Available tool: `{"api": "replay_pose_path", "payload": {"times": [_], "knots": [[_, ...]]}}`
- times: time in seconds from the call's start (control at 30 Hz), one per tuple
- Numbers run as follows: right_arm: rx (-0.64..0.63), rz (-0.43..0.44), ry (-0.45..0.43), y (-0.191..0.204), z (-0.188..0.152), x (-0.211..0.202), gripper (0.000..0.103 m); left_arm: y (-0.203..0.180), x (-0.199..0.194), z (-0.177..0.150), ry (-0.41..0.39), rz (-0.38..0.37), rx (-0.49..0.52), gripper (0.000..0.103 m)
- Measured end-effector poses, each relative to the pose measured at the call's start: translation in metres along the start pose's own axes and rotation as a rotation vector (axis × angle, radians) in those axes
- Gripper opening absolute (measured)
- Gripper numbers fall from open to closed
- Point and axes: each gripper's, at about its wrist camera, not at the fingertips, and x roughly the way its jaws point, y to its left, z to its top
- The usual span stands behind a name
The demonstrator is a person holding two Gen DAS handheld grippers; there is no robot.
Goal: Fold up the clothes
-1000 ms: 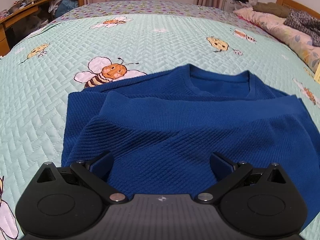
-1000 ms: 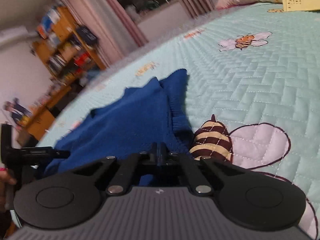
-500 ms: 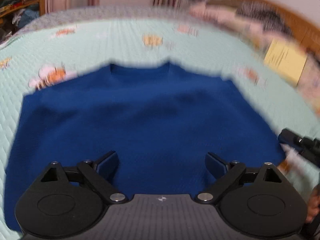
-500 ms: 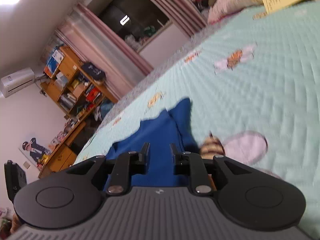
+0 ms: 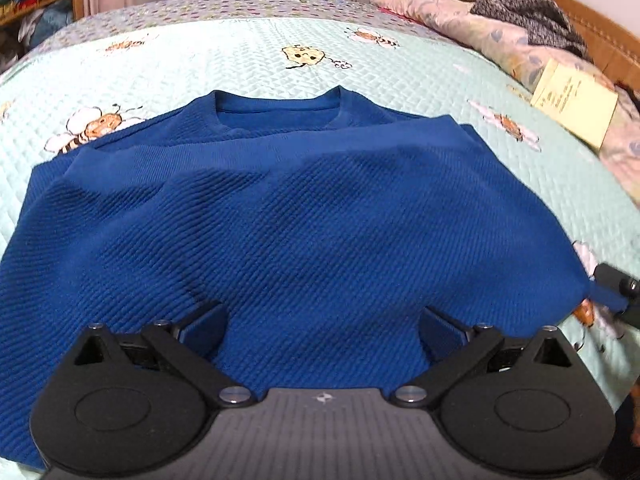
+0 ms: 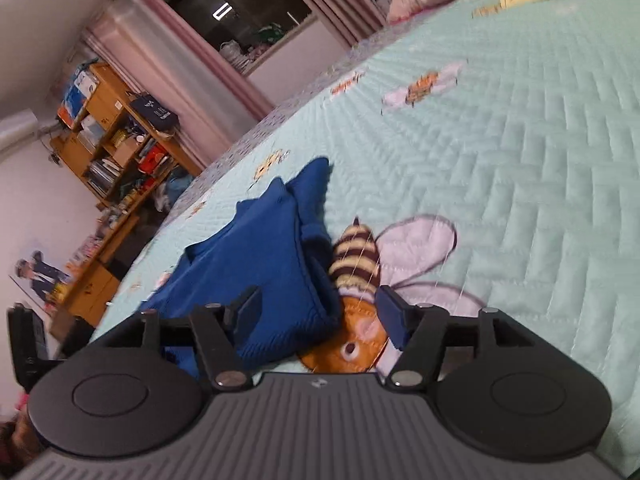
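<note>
A blue knit sweater (image 5: 312, 216) lies folded on the bee-print quilt (image 5: 240, 60), its hem brought up to just below the neckline. My left gripper (image 5: 322, 324) hovers open over the near fold, with cloth under both fingers and nothing pinched. At the right edge of the left wrist view, my right gripper (image 5: 614, 292) sits by the sweater's right corner. In the right wrist view that gripper (image 6: 320, 312) is open. The sweater's corner (image 6: 280, 280) lies loose between its left finger and the embroidered bee (image 6: 352, 280).
A yellow paper sheet (image 5: 576, 100), pillows (image 5: 460, 20) and dark clothing (image 5: 528, 12) lie along the headboard side at right. Wooden shelves (image 6: 108, 128) and curtains (image 6: 168, 72) stand beyond the bed. Bare quilt stretches past the sweater's neckline and to its right.
My right gripper was shut on the sweater's corner a second ago; its fingers have spread and the corner now rests on the quilt. The left gripper shifted rightward and stayed open.
</note>
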Motion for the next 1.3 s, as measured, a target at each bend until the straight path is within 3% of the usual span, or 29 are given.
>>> {"api": "replay_pose_path", "payload": {"times": [0.23, 0.3, 0.4, 0.5, 0.63, 0.77, 0.83, 0.93, 1.03, 1.17, 1.23, 1.3], "knots": [[-0.1, 0.009, 0.042, 0.02, -0.007, 0.02, 0.06, 0.004, -0.001, 0.0, -0.005, -0.02, -0.02, 0.102], [-0.076, 0.004, 0.039, 0.017, -0.007, 0.02, 0.041, 0.003, -0.002, 0.0, -0.003, -0.013, -0.021, 0.102], [-0.013, 0.015, 0.036, 0.006, -0.006, 0.015, 0.023, 0.002, -0.006, 0.002, 0.003, -0.008, -0.037, 0.102], [-0.076, -0.039, 0.023, 0.012, -0.006, 0.008, 0.016, 0.004, -0.012, 0.003, 0.01, -0.034, -0.064, 0.101], [-0.125, -0.086, 0.052, 0.016, -0.006, 0.009, 0.014, 0.012, -0.011, 0.0, 0.026, -0.066, -0.069, 0.101], [-0.118, -0.133, 0.06, 0.023, -0.003, 0.007, 0.019, 0.01, -0.009, -0.003, 0.024, -0.068, -0.056, 0.102], [-0.132, -0.184, 0.031, 0.034, 0.002, -0.002, 0.025, 0.007, -0.009, -0.002, 0.035, -0.056, -0.036, 0.102], [-0.23, -0.185, -0.039, 0.062, 0.009, -0.014, 0.025, 0.008, -0.015, 0.001, 0.038, -0.055, -0.058, 0.102], [-0.302, -0.084, -0.015, 0.089, 0.014, -0.009, 0.04, 0.014, -0.029, 0.003, 0.032, -0.062, -0.106, 0.096], [-0.304, 0.045, 0.101, 0.102, 0.005, 0.019, 0.063, 0.028, -0.048, 0.007, -0.02, -0.024, -0.135, 0.101], [-0.288, 0.095, 0.161, 0.104, -0.001, 0.034, 0.065, 0.043, -0.039, 0.004, 0.016, 0.052, -0.177, 0.101], [-0.244, 0.078, 0.177, 0.088, -0.007, 0.04, 0.064, 0.058, -0.024, -0.004, 0.052, 0.104, -0.218, 0.102]]}}
